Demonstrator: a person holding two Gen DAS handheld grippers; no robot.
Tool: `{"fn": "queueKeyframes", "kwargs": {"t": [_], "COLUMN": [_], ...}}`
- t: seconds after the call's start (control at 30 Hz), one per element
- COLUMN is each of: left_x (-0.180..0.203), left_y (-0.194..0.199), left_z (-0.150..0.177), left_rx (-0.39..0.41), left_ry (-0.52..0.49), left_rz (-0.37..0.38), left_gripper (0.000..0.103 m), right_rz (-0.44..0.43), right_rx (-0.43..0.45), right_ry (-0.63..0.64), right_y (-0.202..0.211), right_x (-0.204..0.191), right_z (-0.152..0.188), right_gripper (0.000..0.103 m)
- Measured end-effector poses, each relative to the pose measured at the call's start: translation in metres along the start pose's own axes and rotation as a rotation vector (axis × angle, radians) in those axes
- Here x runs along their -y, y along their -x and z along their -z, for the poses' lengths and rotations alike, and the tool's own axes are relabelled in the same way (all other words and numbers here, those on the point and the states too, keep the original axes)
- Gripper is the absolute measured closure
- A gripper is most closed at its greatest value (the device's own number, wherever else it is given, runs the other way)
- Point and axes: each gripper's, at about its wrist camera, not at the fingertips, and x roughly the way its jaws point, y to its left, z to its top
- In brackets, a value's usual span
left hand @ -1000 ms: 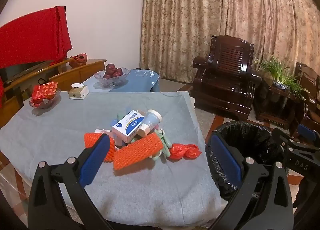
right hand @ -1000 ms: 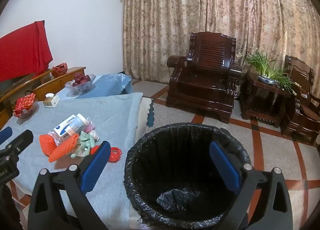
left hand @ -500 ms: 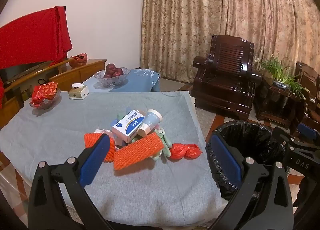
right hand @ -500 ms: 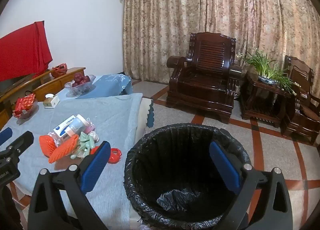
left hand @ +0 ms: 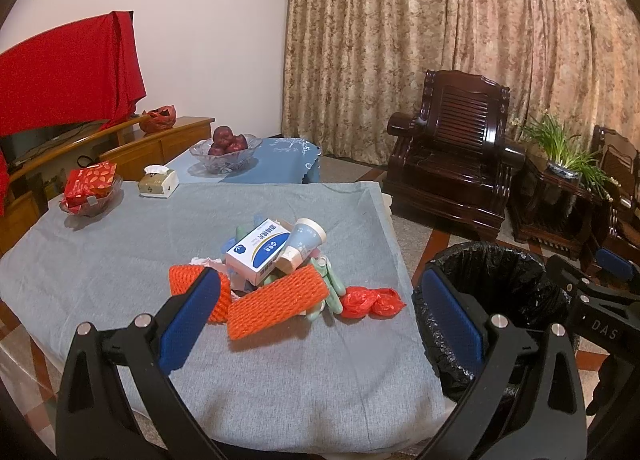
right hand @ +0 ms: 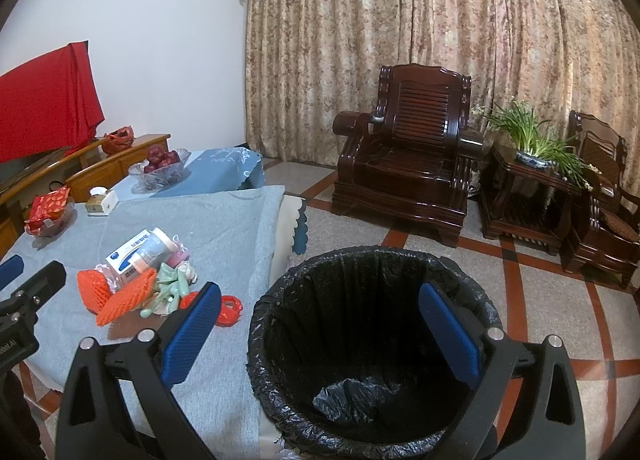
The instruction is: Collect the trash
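A pile of trash lies on the grey tablecloth: two orange foam nets, a white and blue box, a paper cup, pale green wrappers and a red plastic scrap. The pile also shows in the right wrist view. A bin with a black liner stands on the floor right of the table. My left gripper is open and empty above the table's near part. My right gripper is open and empty above the bin.
At the table's far left stand a glass dish with a red packet and a tissue box. A fruit bowl sits on a blue-covered table behind. A dark wooden armchair and a plant stand are across the tiled floor.
Both grippers have barely shifted; the views are nearly the same. Nothing was taken hold of or let go.
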Motion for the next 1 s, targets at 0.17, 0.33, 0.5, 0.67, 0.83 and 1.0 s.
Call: {"fn": "queueKeyframes", "kwargs": {"t": [0.17,0.33,0.5,0.67,0.83,1.0], "left_x": [0.0001,-0.0018,-0.0015,-0.0018,-0.0014,-0.0024], "left_y": [0.0005,-0.0009,-0.0005,-0.0011,-0.0008,-0.0018], "left_z": [-0.0001,0.0006,0.0003,0.0009,0.0008,0.0010], "left_rx": [0.002,0.002,0.002,0.002,0.002,0.002], "left_ry": [0.000,0.000,0.001,0.000,0.000,0.001], "left_rz": [0.000,0.000,0.000,-0.001,-0.001,-0.001], "left_gripper": [0.005,0.005,0.005,0.005,0.005,0.005], "right_rz": [-0.001,-0.001,0.000,-0.001,-0.001,0.000], "right_rx": [0.000,0.000,-0.001,-0.001,-0.001,-0.001], "right_ry": [0.000,0.000,0.000,-0.001,-0.002,-0.001], "right_y": [0.0000,-0.0001,0.0010,0.0000,-0.0003,-0.0008], "right_x": [0.0002,0.0005,0.0041,0.0026,0.0024,0.0018], "right_z": [0.0001,0.0002,0.0027,0.0020,0.0021,0.0021], "right_gripper": [0.006,0.006,0.006,0.006,0.006,0.006]}}
